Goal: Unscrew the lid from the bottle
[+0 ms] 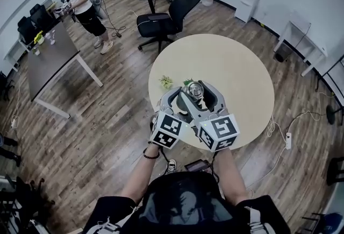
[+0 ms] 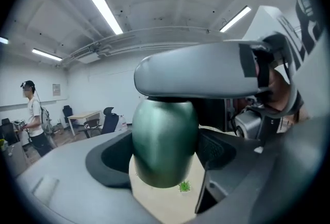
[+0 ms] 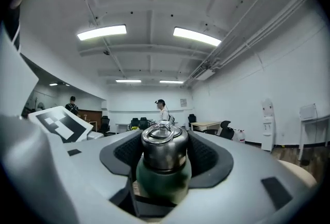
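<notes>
While both claws are engaged, the count stands at one green bottle [image 2: 165, 145], one steel lid [image 3: 164, 144], two grippers, one round table [image 1: 236, 66] and one small plant [image 1: 165, 82] on the table.

The bottle is held above the table's near edge, clear of its top. The left gripper [image 2: 167, 130] is clamped on the bottle's green body, one jaw above and one below. The right gripper [image 3: 164, 152] is closed on the lid, a dark pad against each side.

Only the right gripper view shows the lid's ring handle and its seat on the bottle's neck. Only the left gripper view shows the bottle's rounded base, with the plant below it. Only the head view shows both grippers meeting in a V over the table's edge, both forearms [image 1: 142, 171] reaching forward and converging. A person [image 1: 83, 1] stands well away from the table.
</notes>
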`<state>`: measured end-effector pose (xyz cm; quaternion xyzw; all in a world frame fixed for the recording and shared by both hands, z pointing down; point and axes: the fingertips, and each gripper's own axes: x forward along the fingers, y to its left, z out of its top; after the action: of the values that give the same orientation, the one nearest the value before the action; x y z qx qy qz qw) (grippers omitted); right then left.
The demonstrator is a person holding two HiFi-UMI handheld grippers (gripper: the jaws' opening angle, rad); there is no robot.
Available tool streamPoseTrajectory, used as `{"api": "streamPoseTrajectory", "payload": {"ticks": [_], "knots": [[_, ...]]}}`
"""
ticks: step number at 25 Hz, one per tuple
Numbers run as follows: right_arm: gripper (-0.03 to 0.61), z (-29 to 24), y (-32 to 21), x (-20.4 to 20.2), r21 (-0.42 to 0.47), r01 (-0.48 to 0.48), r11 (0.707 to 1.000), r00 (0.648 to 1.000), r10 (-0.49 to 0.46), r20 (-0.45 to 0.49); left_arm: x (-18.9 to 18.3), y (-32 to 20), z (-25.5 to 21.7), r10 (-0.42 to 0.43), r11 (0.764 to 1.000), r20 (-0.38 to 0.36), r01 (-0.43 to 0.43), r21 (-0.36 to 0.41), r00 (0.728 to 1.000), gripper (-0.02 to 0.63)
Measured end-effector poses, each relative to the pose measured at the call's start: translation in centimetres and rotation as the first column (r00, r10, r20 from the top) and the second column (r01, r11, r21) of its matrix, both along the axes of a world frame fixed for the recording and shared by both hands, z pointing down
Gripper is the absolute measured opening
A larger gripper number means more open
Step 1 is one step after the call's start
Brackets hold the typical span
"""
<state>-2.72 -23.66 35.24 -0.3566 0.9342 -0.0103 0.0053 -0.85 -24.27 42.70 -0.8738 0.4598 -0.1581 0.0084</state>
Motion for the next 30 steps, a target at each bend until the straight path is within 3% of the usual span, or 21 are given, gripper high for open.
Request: {"api": "streamPoseTrajectory", "payload": {"ticks": [2,4,9,11,15,19,23,26,30], "knots": [[0.265,-0.5,0.8,-0.4,0.032,0.096,0.995,0.995,-0.095,-0.031,0.1,0.7,-0.3,0.100,0.995,-0.026,-0.101,-0.011,0.995,0.368],[0.265,-1.2,2.1,-1.0,0.056,0.237,0.970,0.970,-0.233,-0.068,0.1,1.8,-0.9,0.231,0.973,-0.055,-0.232,-0.016,0.971,0.368],[0.265,-2.6,4.5,-1.5,0.018,0.548,0.836,0.834,-0.545,-0.083,-0.2,4.2,-2.6,0.510,0.859,-0.104,-0.511,0.009,0.854,0.368],[0.265,-2.6,4.4,-1.7,-0.007,0.585,0.811,0.807,-0.583,-0.088,-0.4,4.2,-2.6,0.535,0.844,-0.095,-0.537,0.003,0.840,0.368],[0.265,-2.0,3.5,-1.8,0.019,0.523,0.852,0.849,-0.518,-0.106,-0.5,3.1,-1.4,0.464,0.886,-0.073,-0.464,0.010,0.883,0.367],[0.265,-2.6,2.4,-0.9,0.066,0.417,0.907,0.909,-0.415,-0.031,-1.1,2.2,-0.5,0.372,0.928,-0.117,-0.372,0.027,0.921,0.368],[0.265,-3.1,1.0,1.3,0.081,0.292,0.953,0.955,-0.295,0.034,-3.3,1.5,-0.7,0.232,0.973,-0.156,-0.226,0.054,0.960,0.368],[0.265,-3.2,0.2,3.2,0.092,0.199,0.976,0.977,-0.204,0.058,-4.9,1.1,-2.0,0.125,0.990,-0.173,-0.112,0.084,0.977,0.368],[0.265,-2.6,-0.3,4.5,0.109,0.093,0.990,0.993,-0.101,0.068,-7.1,0.7,-3.3,-0.010,0.993,-0.171,0.029,0.110,0.985,0.368]]}}
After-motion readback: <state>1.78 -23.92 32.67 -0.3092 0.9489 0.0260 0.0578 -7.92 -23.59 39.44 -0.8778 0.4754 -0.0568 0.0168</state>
